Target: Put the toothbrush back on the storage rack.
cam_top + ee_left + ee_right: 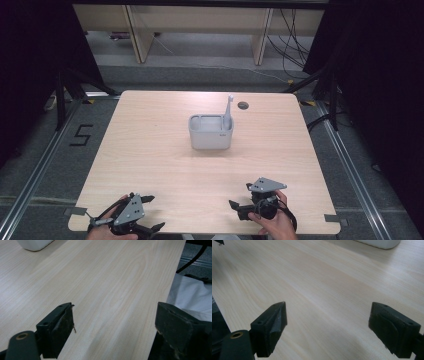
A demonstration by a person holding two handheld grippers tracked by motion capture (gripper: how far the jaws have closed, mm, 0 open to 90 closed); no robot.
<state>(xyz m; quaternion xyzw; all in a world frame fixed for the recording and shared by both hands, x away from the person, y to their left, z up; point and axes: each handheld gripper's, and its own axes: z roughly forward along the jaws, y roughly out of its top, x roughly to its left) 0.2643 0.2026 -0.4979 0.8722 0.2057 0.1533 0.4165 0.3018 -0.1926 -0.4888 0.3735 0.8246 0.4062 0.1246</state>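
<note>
Item: pale grey plastic rectangular caddy (211, 133) at table centre, a white toothbrush (228, 111) upright in its right compartment. My left gripper (150, 214) and right gripper (240, 199): jaws apart, empty, near edge. Judged status: finished, or unstarted.

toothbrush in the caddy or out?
In. The toothbrush stands near upright in the right compartment of the grey caddy, head above the rim.

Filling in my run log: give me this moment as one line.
left hand-held gripper: open, near table edge | right hand-held gripper: open, empty | grey caddy: mid-table, toothbrush upright inside, untouched
</note>
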